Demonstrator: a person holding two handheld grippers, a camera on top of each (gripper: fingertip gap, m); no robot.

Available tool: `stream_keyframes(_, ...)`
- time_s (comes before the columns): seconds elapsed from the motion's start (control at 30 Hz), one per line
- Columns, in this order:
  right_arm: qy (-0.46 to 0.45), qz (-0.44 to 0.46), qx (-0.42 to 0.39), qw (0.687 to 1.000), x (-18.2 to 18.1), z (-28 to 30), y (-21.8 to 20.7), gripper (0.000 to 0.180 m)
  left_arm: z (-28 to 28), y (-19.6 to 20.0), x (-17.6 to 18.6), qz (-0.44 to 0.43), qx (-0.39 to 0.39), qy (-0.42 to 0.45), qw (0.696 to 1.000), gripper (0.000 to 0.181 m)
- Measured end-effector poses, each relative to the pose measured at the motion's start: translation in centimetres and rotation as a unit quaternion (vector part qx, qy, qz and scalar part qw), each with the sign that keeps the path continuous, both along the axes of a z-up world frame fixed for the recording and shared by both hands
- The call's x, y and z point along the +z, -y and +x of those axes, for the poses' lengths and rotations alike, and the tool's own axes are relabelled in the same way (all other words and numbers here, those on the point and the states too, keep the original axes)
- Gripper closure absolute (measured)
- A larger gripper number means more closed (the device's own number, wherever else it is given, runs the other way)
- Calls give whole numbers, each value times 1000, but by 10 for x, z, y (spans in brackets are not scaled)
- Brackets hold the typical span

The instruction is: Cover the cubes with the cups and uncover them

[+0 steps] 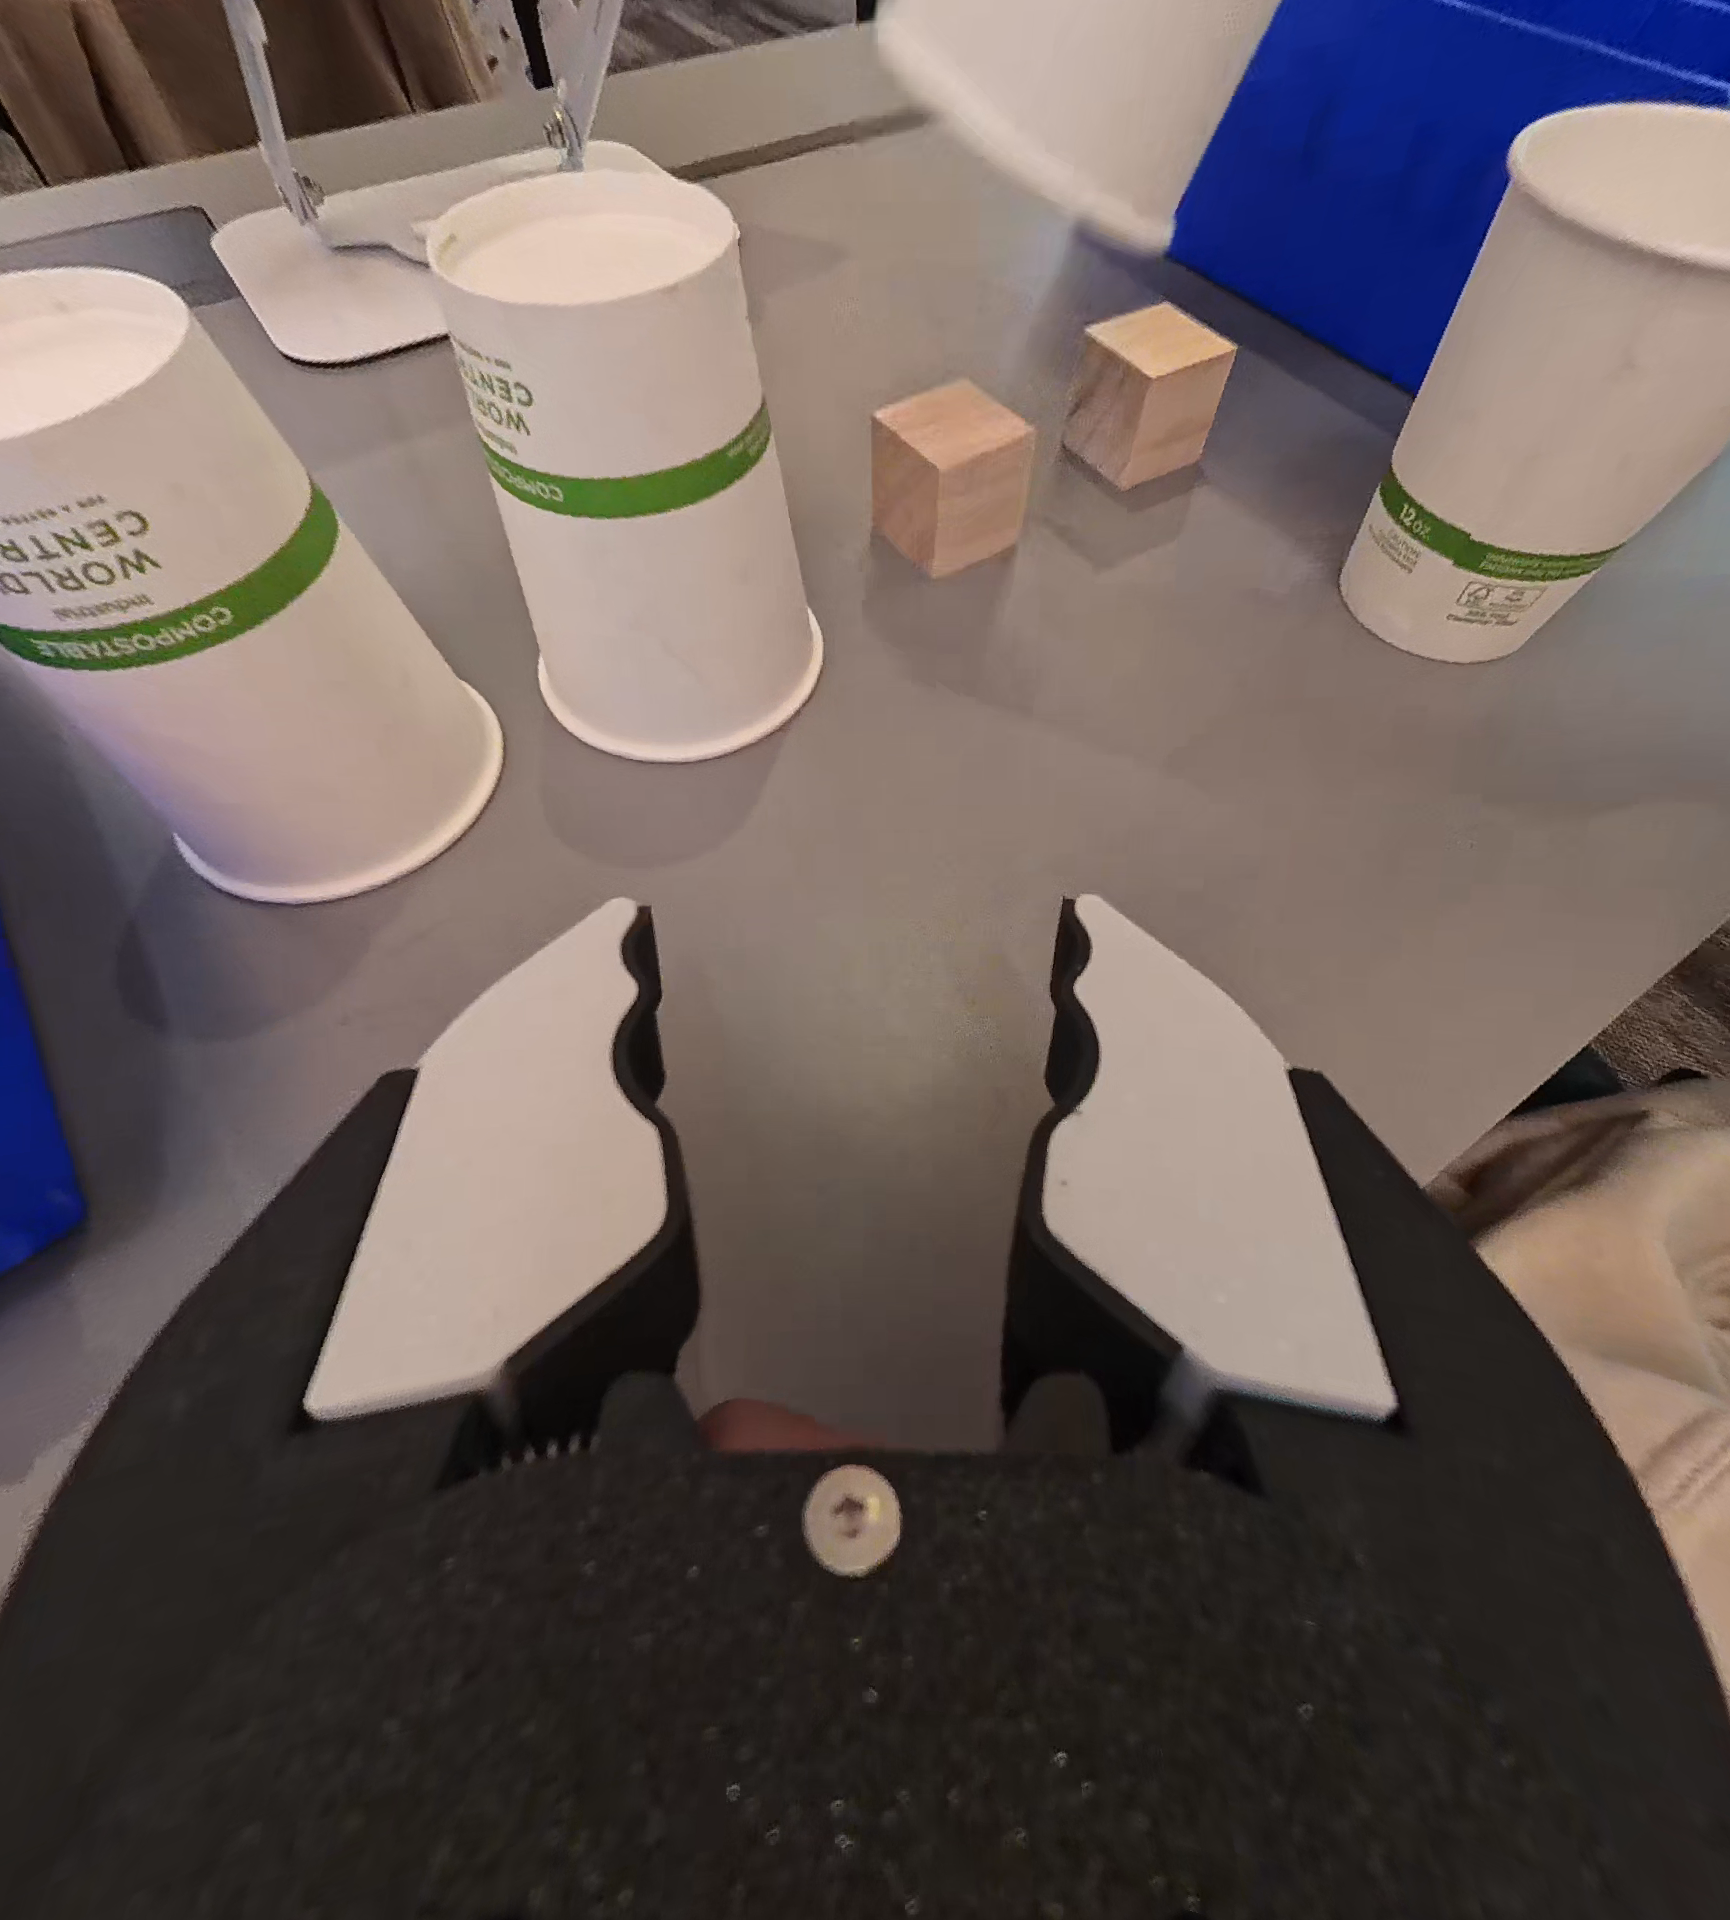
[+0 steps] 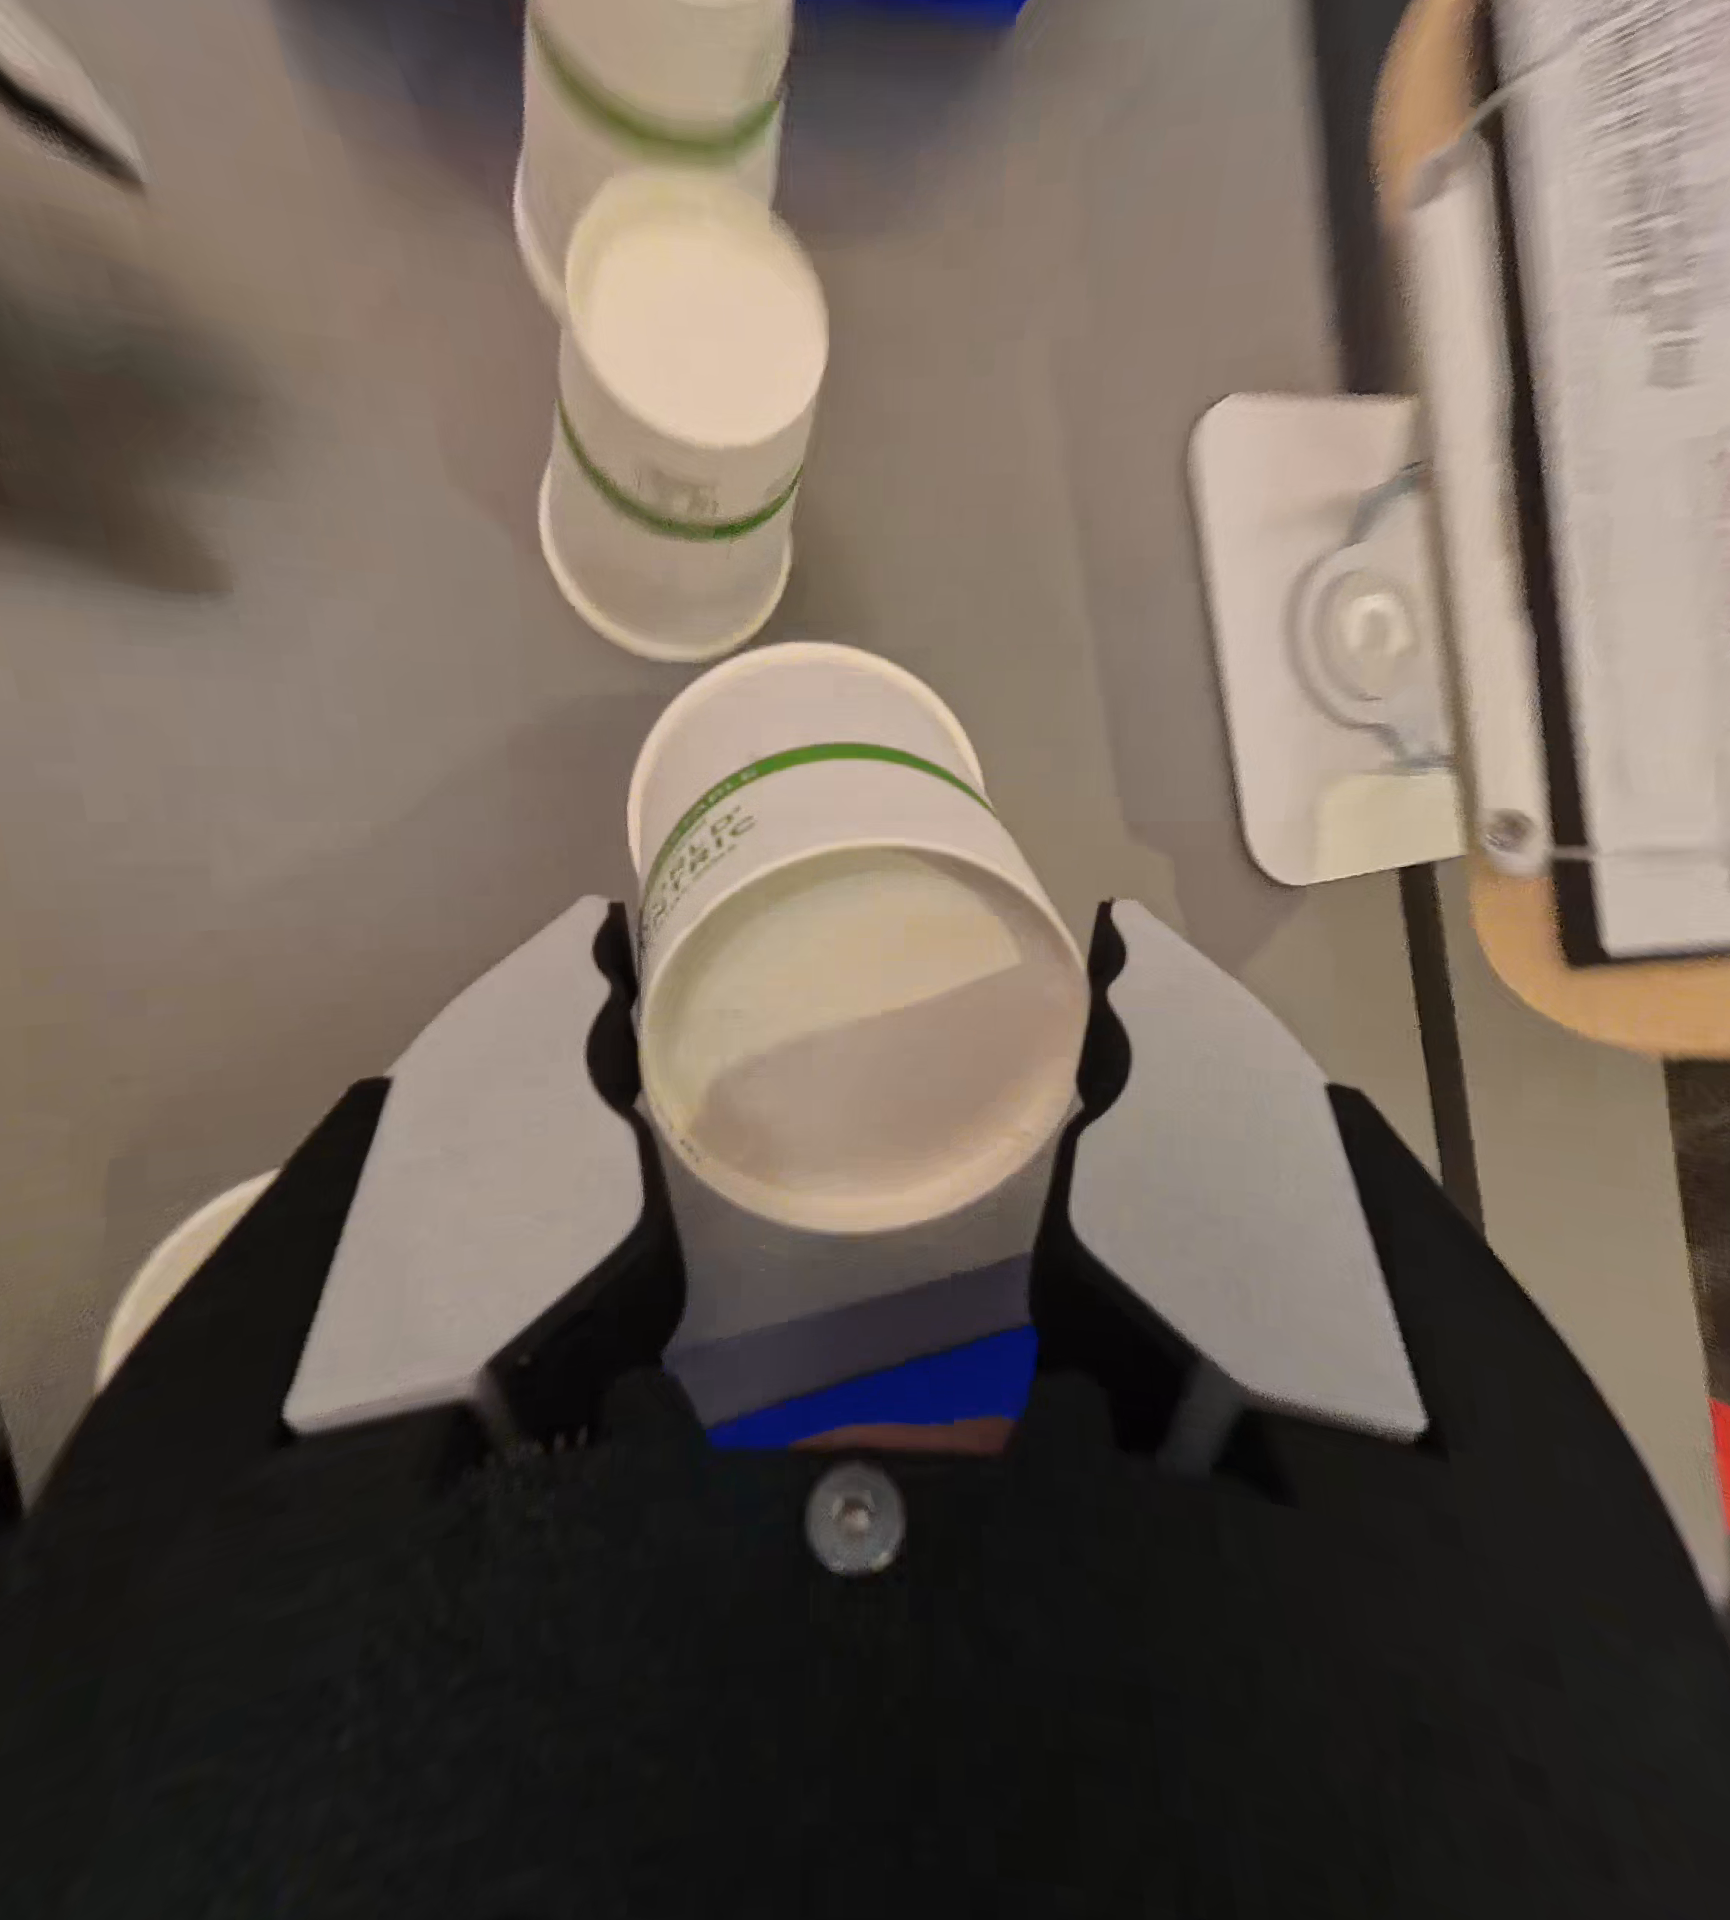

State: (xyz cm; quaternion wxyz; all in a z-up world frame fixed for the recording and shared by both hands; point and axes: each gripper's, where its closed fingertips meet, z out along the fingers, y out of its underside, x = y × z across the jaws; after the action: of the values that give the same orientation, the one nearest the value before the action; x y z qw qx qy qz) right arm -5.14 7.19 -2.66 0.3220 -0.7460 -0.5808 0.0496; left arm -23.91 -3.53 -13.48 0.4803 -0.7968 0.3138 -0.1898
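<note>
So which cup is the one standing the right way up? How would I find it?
Look at the grey table and find the two wooden cubes in its middle. Just right of them, beside the blue bin, stands the upright cup. Its open mouth faces up, while the two cups left of the cubes sit upside down.

Left gripper [image 1: 856, 925] hovers with fingers spread; right gripper [image 2: 856, 925] fingers clamp a cup [image 2: 840, 987].

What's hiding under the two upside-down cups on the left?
Can't tell. Both upside-down cups sit rim-down on the table, hiding whatever's underneath. Two wooden cubes sit uncovered beside them.
</note>
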Motion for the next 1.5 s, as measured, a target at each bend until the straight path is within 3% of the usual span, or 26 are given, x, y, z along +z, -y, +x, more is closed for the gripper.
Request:
stream_keyframes(0.03, -53, 14, -19, 998, 10, 8, 7, 97, 0, 1, -1, -4, -4, -1, 1000, 108)
stream_keyframes(0.13, -223, -3, -61, 973, 27, 26, 33, 97, 2, 0, -3, 4, -17, -11, 1000, 116)
stream_keyframes(0.27, -400, -90, -90, 908, 33, 25, 60, 97, 39, 4, 20, 41, -117, -3, 992, 125)
stream_keyframes(0.4, -472, -148, -97, 864, 35, -1, 73, 98, 95, 38, 57, 82, -254, 32, 963, 118)
stream_keyframes(0.53, -512, -196, -68, 834, 45, -35, 84, 98, 125, 48, 73, 132, -280, 38, 950, 113)
stream_keyframes(0.67, -519, -218, -43, 826, 44, -63, 94, 98, 124, 42, 101, 158, -253, 91, 950, 116)
stream_keyframes(0.83, -524, -238, -28, 817, 33, -78, 109, 98, 97, 44, 128, 172, -262, 152, 937, 161)
stream_keyframes(0.97, -515, -272, -12, 813, 22, -90, 130, 98, 81, 63, 131, 126, -339, 171, 917, 177)
stream_keyframes(1.17, -472, -188, -30, 861, 27, -76, 135, 98, 65, 73, 132, 120, -379, 155, 904, 180)
stream_keyframes(1.37, -493, -132, -81, 856, 43, -28, 110, 98, 55, 61, 131, 106, -373, 155, 909, 180)
stream_keyframes(1.5, -482, -108, -63, 867, 43, -5, 134, 99, 33, 49, 118, 109, -366, 98, 919, 180)
